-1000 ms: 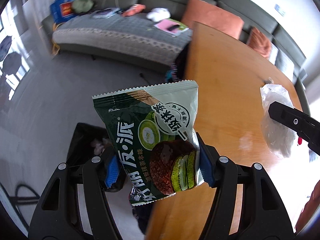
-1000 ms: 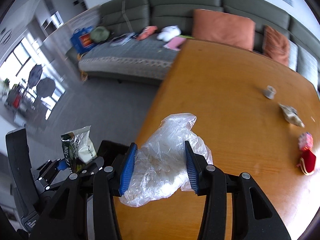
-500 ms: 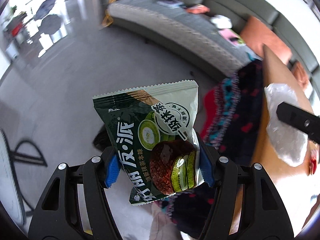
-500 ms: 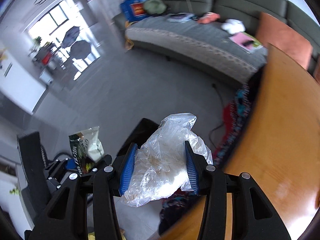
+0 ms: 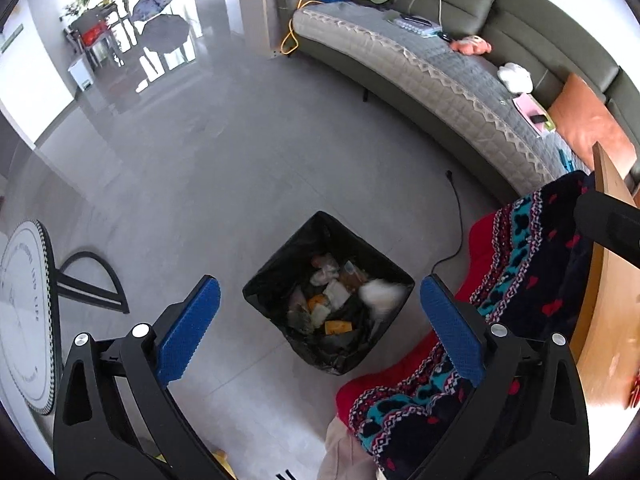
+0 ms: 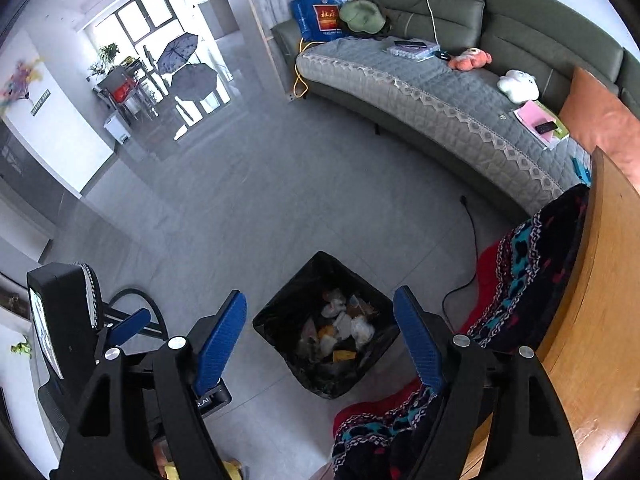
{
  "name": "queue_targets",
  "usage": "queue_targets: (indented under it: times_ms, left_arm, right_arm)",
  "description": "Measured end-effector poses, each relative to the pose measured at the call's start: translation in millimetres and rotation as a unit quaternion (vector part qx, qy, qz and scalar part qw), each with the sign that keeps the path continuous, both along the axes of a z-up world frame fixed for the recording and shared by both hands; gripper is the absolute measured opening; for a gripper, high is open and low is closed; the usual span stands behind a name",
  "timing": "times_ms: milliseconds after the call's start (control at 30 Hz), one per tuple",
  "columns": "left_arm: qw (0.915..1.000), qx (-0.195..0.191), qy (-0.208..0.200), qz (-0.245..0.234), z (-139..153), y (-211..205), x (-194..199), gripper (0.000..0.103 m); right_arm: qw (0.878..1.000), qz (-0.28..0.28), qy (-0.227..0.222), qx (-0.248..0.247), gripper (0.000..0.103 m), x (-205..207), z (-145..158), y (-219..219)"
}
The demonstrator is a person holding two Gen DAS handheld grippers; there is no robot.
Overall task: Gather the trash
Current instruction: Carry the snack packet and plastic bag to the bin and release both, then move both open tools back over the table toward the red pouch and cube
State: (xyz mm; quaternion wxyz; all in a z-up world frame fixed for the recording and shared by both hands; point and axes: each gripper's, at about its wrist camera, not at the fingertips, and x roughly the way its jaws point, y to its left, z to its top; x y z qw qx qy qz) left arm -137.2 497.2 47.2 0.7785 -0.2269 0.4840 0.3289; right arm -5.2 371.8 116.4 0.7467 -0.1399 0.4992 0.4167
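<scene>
Both grippers hang above the black-lined square trash bin (image 5: 328, 292) on the grey tiled floor. The left gripper (image 5: 320, 320) and right gripper (image 6: 320, 340) have just been opening — each now stands spread with nothing between its blue pads. Mixed wrappers and a pale crumpled plastic piece (image 5: 380, 294) lie inside the bin. This drop appears complete; whether litter is left on the orange wooden worktop (image 6: 600, 320) cannot be told.

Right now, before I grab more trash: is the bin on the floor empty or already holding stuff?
Holding stuff. The black-lined bin on the grey floor stands upright, and wrappers and scraps cover its bottom; it is not full to the rim.
</scene>
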Motion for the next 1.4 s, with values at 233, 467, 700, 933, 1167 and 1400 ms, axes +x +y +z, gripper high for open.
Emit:
queue_targets:
  times_ms: [233, 467, 700, 933, 1167, 1400]
  left_arm:
    - [0.9999, -0.010, 0.005, -0.012, -9.1, -2.6, 10.4, 0.097]
    - [0.9992, 0.000, -0.003, -0.040, 1.1, -22.8, 20.0, 0.097]
    - [0.9970, 0.013, -0.014, -0.075, 17.2, -55.6, 35.3, 0.097]
    - [0.9918, 0.027, -0.026, -0.122, 33.6, -103.8, 59.9, 0.097]
    - [0.9819, 0.034, -0.035, -0.183, 43.8, -168.5, 90.8, 0.097]
    - [0.9694, 0.036, -0.045, -0.239, 51.6, -236.5, 120.4, 0.097]
  right_arm:
    - [1.000, -0.019, 0.015, 0.007, 0.077, 5.7, 1.3, -17.4]
    - [0.999, -0.043, 0.017, 0.017, 0.077, 11.7, 7.3, -47.5]
    - [0.996, -0.078, 0.015, 0.032, 0.077, 22.7, 18.7, -93.3]
    - [0.992, -0.119, 0.006, 0.043, 0.077, 38.6, 27.7, -148.9]
    - [0.984, -0.173, 0.001, 0.049, 0.077, 57.5, 32.4, -221.1]
    - [0.970, -0.235, -0.003, 0.053, 0.077, 76.5, 31.9, -303.6]
